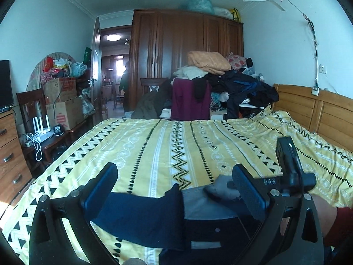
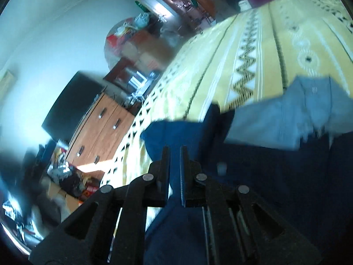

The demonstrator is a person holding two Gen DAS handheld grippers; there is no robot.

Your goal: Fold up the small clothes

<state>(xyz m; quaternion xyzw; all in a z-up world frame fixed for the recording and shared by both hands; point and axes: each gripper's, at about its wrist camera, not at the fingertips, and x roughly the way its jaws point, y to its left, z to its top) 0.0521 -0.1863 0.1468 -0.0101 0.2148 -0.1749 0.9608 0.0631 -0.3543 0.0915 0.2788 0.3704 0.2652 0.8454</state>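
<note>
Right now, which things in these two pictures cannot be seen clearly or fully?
- Navy garment: in the left wrist view its lower part is cut off by the frame edge and hidden behind the open left gripper.
- Grey fabric: blurred by motion in the right wrist view; whether it is a lining or a separate piece cannot be told.
- Right gripper: shut on the navy garment; the pinched part is hidden between its fingers.
- Person in the doorway: too small and dark.

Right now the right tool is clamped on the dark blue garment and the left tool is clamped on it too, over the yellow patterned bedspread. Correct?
Not quite. The right tool is clamped on the dark blue garment, but the left wrist view shows the left tool open, its fingers spread wide over the yellow patterned bedspread.
</note>
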